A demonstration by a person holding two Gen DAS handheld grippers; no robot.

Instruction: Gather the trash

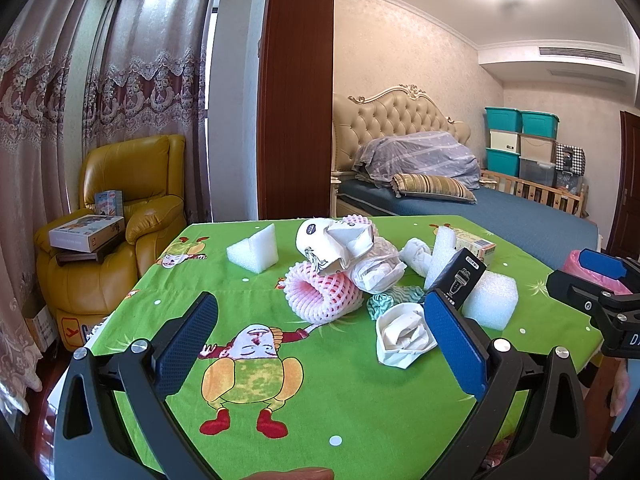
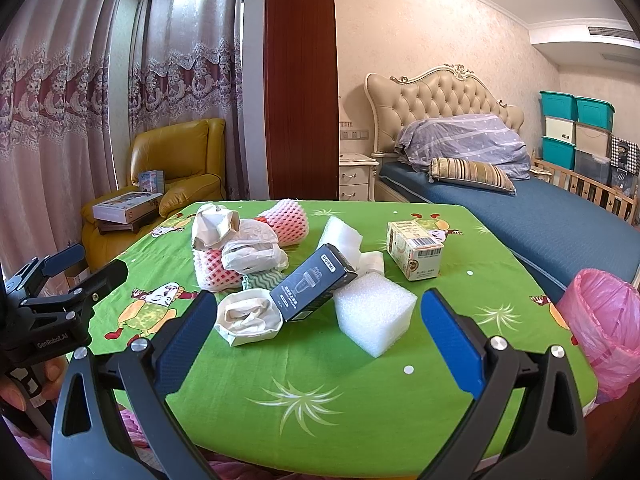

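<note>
- Showing an early stage of collecting: the trash is lying on the green table, and nothing visible is being carried.
- Left gripper is hovering over the table's near edge with jaws spread apart and holding nothing; the pink foam net is sitting at 12 o'clock from it and the crumpled cup at about 1 o'clock.
- Right gripper is hovering likewise, jaws wide and empty; the foam block is lying just ahead at 12 o'clock, with the black box leaning at 11 o'clock against a foam piece behind it.
- Pink bag, lining what appears to be a bin, is standing at 3 o'clock from the right gripper, beside the table edge; its inside is not visible, so whether anything is already dropped in cannot be told.
- Remaining on the table: the paper bag, the white wrapper, a second foam net, the foam wedge and the small carton.
- Judging by this pile, nearly all the work is remaining.
</note>
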